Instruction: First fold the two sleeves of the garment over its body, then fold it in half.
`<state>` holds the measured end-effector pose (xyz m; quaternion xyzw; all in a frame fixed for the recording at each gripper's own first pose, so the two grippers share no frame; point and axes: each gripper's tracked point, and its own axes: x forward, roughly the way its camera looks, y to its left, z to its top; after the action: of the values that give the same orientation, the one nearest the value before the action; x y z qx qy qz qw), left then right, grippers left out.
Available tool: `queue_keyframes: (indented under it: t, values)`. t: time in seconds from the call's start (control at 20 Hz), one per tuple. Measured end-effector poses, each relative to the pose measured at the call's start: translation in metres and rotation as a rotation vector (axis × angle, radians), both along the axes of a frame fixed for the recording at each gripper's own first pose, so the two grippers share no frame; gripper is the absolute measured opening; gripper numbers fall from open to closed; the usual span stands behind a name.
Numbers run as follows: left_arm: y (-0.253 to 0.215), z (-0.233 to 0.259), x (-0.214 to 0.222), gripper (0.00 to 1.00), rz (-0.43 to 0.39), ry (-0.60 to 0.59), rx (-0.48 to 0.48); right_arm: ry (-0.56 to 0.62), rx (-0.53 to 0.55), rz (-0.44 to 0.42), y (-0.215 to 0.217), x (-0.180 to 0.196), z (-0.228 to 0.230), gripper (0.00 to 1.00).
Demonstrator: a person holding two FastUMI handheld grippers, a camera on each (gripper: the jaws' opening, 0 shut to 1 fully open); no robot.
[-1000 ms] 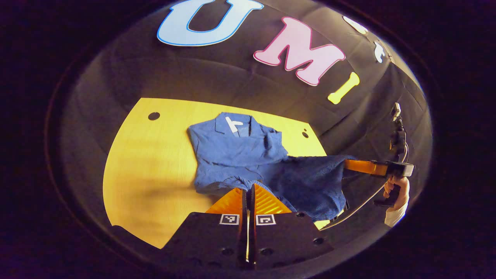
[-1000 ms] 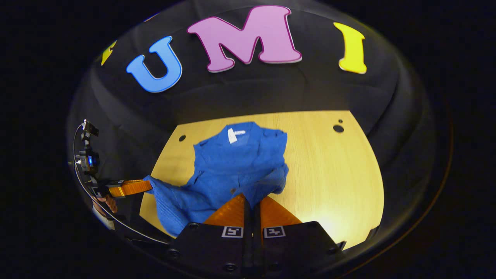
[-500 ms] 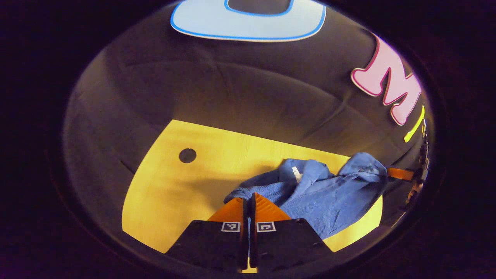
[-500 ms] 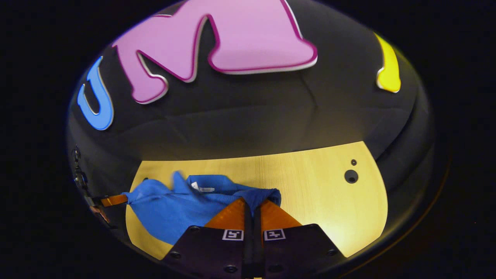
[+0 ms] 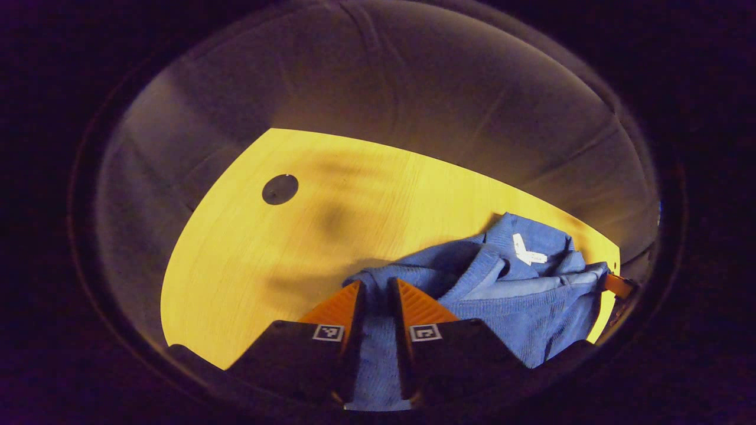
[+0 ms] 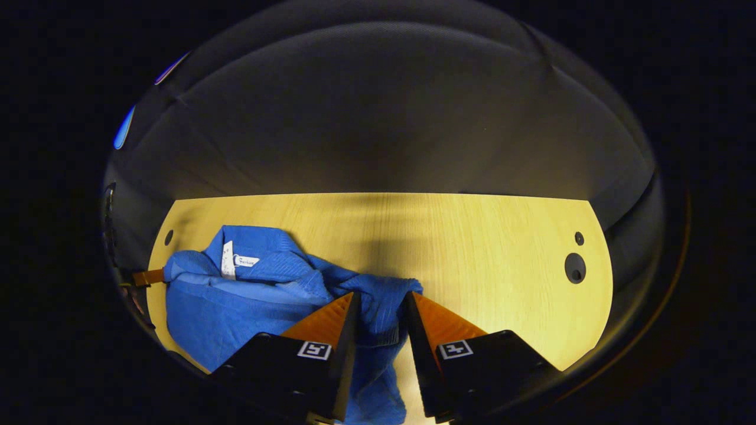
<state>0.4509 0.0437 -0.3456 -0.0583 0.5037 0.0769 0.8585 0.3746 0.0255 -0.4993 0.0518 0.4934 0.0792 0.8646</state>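
Note:
The blue knit garment (image 5: pixel 508 307) lies bunched and doubled over on the yellow wooden table (image 5: pixel 248 265), its hem brought up near the collar with the white label (image 5: pixel 527 254). My left gripper (image 5: pixel 375 283) stands slightly open, with a fold of the cloth lying loose between its fingers. In the right gripper view the garment (image 6: pixel 236 307) sits at the left, its label (image 6: pixel 227 260) facing up. My right gripper (image 6: pixel 381 294) is open wider, over the garment's right edge, cloth in the gap. The right gripper's finger (image 5: pixel 617 285) shows at the garment's far side.
The table (image 6: pixel 502 248) stretches bare to the right of the garment, with a round hole (image 6: pixel 573 268) near its right end. Another round hole (image 5: pixel 280 189) sits at the table's far left. The booth's dark cloth wall rises behind the table's back edge.
Both grippers carried the garment's lower edge forward over its body toward the collar, came down to the table, and their fingers have parted from the cloth they were pinching.

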Motion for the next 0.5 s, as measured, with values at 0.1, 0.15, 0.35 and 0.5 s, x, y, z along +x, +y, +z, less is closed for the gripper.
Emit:
queue_keyframes:
  t: [0.1, 0.15, 0.35, 0.5]
  values:
    - [-0.001, 0.013, 0.003, 0.68, 0.038, -0.082, -0.022, -0.039, -0.019, 0.039, 0.001, -0.002, 0.003, 0.65]
    - [-0.001, 0.025, 0.007, 0.78, 0.046, -0.125, -0.024, -0.063, -0.021, 0.054, 0.004, -0.003, 0.007, 0.82]
    - [-0.005, 0.058, 0.004, 0.83, -0.012, -0.230, 0.093, -0.170, -0.042, 0.074, 0.013, -0.006, 0.033, 0.99]
    - [-0.024, 0.076, -0.008, 0.83, -0.070, -0.280, 0.166, -0.241, -0.065, 0.063, 0.019, -0.010, 0.055, 1.00]
